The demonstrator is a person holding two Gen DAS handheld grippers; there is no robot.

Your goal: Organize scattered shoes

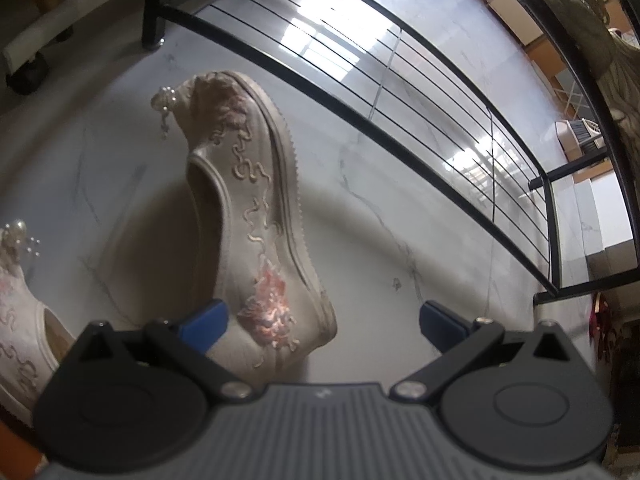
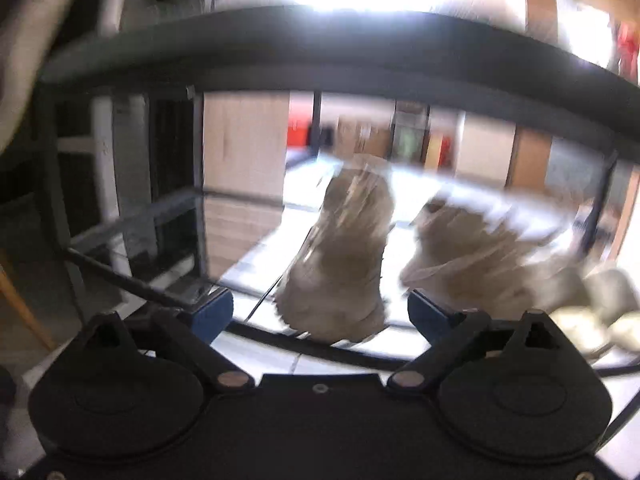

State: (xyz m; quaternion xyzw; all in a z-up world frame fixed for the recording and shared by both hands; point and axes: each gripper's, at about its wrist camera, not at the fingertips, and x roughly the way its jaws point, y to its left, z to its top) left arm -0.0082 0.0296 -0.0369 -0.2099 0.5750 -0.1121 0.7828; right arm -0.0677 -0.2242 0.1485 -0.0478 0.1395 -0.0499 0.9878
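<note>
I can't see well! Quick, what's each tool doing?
Left tool: open, holding nothing, by the embroidered shoe.
Right tool: open, holding nothing.

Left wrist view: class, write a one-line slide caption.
Open left gripper nears an embroidered shoe lying on the marble floor beside a black rack.

You see a cream embroidered shoe [image 1: 256, 216] tipped on its side on pale marble floor | its twin [image 1: 20, 312] at left edge | two blurred tan shoes [image 2: 340, 264] on rack shelf.
</note>
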